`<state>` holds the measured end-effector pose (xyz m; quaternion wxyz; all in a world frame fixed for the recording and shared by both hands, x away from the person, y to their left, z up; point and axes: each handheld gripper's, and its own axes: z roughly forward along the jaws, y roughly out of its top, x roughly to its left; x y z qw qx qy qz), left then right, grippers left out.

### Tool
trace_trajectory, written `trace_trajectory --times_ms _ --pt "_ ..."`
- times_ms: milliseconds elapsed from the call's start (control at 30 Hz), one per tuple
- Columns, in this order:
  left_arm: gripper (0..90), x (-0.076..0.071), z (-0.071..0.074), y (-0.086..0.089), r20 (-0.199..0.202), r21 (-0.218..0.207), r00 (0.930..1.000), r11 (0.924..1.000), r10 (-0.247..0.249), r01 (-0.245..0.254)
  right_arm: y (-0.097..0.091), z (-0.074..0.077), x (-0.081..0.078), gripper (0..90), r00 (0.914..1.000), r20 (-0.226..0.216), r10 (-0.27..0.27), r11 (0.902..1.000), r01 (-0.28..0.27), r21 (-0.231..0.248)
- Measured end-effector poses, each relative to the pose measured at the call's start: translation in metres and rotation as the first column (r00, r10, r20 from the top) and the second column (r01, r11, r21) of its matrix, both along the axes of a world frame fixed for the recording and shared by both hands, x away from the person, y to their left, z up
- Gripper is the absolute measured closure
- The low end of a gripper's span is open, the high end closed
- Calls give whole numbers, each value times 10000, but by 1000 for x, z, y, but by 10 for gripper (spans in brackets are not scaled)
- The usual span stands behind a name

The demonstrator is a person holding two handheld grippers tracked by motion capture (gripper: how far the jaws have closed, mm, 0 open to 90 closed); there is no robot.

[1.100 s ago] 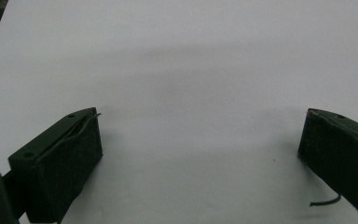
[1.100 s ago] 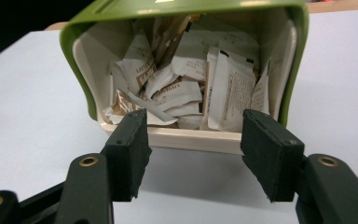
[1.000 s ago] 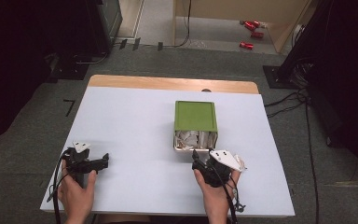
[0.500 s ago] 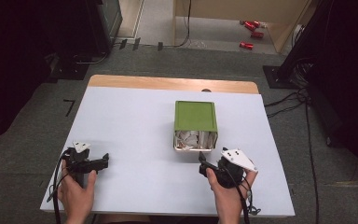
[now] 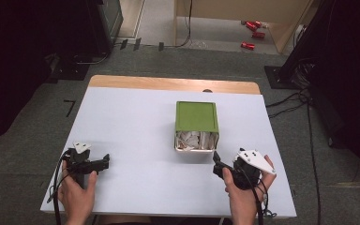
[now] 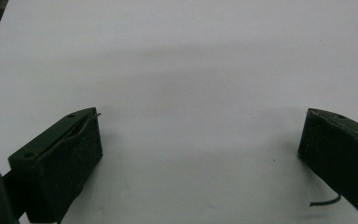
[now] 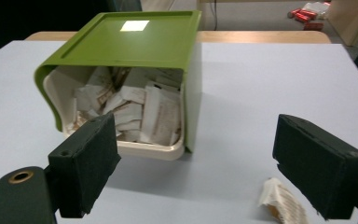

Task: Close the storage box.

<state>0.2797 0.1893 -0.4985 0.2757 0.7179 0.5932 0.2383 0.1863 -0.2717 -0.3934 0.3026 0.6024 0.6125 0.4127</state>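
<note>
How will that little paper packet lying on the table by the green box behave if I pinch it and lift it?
The packet looks thin and crumpled, so probably light and floppy, sagging from the pads. It lies flat on the table, so it may slide before the right hand-held gripper gets under an edge.

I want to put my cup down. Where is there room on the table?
Bare table lies left of the green box, up to the left gripper. It is crowded by the box's open front: the right gripper and a small packet.
</note>
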Motion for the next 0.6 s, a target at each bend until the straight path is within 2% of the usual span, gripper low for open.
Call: trace_trajectory --times_ms 600 --pt "0 0 0 0 2 -2 10000 10000 -1 1 -39 -15 -5 142 9978 -177 -633 9980 632 -100"
